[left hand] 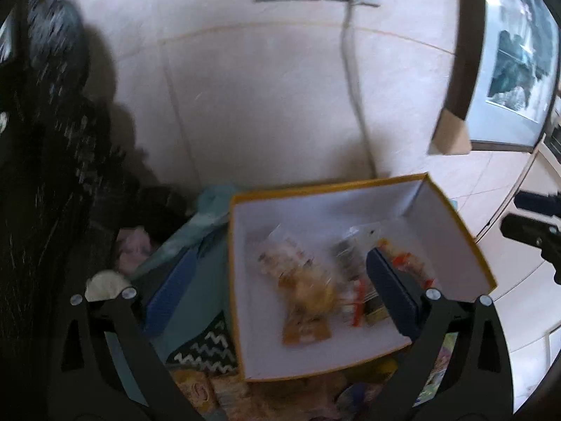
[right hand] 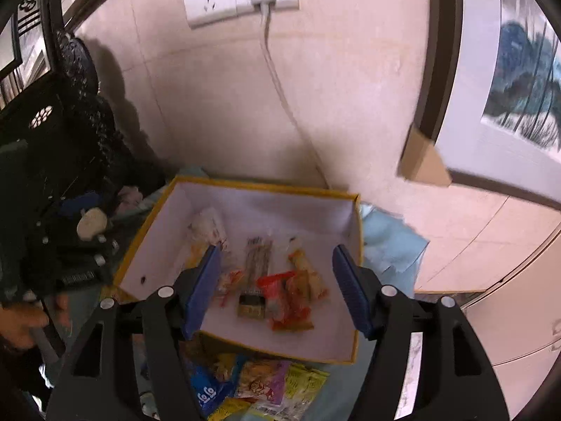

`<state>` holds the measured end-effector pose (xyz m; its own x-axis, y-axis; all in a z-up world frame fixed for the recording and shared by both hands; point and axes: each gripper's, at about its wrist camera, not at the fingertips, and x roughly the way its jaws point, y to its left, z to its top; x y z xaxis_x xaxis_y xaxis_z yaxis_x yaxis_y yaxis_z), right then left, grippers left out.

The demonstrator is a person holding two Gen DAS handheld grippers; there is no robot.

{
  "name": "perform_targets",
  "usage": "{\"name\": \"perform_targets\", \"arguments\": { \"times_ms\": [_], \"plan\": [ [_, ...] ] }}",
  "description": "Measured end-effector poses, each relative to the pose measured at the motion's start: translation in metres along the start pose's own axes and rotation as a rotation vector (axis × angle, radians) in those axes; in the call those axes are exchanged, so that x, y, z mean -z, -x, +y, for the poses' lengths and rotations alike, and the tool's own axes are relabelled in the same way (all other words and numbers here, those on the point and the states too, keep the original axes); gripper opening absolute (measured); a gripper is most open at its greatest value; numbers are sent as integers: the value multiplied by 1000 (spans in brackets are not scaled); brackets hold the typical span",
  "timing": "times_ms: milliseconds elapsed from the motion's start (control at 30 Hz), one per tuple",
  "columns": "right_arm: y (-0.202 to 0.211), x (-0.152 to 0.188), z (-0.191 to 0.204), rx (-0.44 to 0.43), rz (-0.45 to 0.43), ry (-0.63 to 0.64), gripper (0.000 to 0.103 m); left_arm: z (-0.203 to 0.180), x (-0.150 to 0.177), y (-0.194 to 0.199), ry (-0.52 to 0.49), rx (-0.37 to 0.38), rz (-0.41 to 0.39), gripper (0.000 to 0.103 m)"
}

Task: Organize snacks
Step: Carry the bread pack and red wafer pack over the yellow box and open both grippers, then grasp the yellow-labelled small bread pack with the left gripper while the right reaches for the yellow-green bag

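Tiled wall behind; snacks [right hand: 280, 280] in box [right hand: 245, 186] beyond right gripper [right hand: 277, 287].

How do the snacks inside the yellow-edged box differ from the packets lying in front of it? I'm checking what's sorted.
The snacks in the box lie spread on its white floor, mostly clear, orange and red wrappers. The packets in front overlap in a pile outside the box, in blue, purple and yellow-green. All are small sealed packets; neither gripper holds one.
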<state>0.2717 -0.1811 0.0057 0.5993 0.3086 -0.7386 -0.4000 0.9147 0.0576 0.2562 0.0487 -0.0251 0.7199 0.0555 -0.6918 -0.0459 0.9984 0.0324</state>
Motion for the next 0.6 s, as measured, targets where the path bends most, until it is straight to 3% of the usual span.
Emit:
{"name": "perform_targets", "arguments": {
  "times_ms": [167,300,367,500,600],
  "plan": [
    [-7,47,-7,-14,45,-8,67,48,42,6,94,-61,-2,99],
    [-14,103,-16,10,109,-79,67,108,91,6,233,-224,22,99],
    [-23,129,-19,14,156,-114,67,139,125,-2,332,-292,87,99],
    [-47,178,-28,45,267,-204,67,154,164,-19,355,-331,176,99],
    [-54,187,-29,51,293,-226,67,148,170,-28,332,-306,189,99]
  ]
}}
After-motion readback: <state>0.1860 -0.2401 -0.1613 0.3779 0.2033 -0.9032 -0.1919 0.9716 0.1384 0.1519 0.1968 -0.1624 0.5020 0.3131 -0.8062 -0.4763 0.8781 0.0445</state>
